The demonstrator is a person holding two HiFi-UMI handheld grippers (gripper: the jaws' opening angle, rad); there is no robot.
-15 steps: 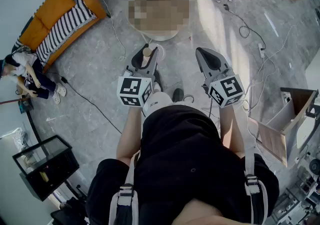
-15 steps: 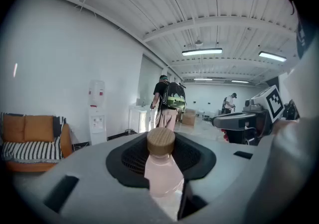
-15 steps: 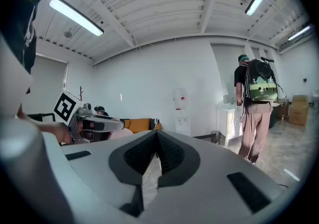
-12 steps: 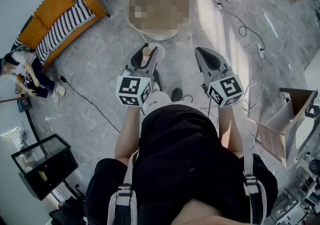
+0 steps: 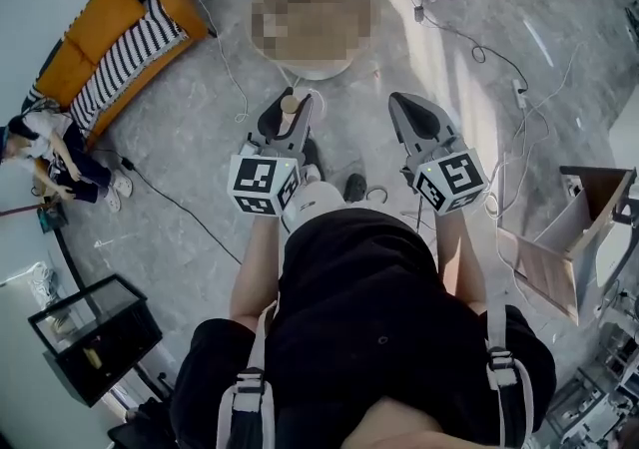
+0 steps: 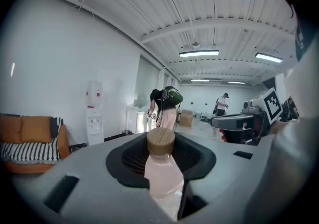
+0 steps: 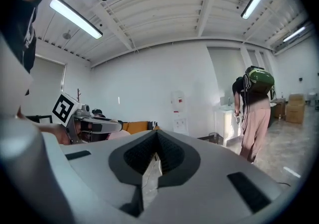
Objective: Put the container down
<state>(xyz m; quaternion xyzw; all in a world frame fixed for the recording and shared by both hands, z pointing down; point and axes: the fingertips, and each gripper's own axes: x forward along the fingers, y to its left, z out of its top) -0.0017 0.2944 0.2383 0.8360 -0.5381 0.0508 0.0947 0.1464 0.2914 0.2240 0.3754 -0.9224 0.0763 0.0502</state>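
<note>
The container is a pale pink bottle (image 6: 162,170) with a round wooden cap (image 6: 161,141). It stands upright between the jaws of my left gripper (image 5: 288,116), which is shut on it. In the head view only the cap (image 5: 290,103) shows at the gripper's tip, held in the air above the grey floor, in front of the person's body. My right gripper (image 5: 415,118) is held level beside it, to the right. Its jaws are together, with only a thin pale sliver in the seam (image 7: 150,175); what that is I cannot tell.
A round table (image 5: 318,70) stands just ahead on the grey floor. An orange sofa (image 5: 100,23) is at far left, a glass tank (image 5: 95,332) at lower left, a wooden box (image 5: 584,218) at right. Cables (image 5: 479,48) cross the floor. A person with a green backpack (image 6: 167,101) stands ahead.
The view has drifted slightly and both grippers have edged a little with it. The left gripper's hold on the bottle is the same.
</note>
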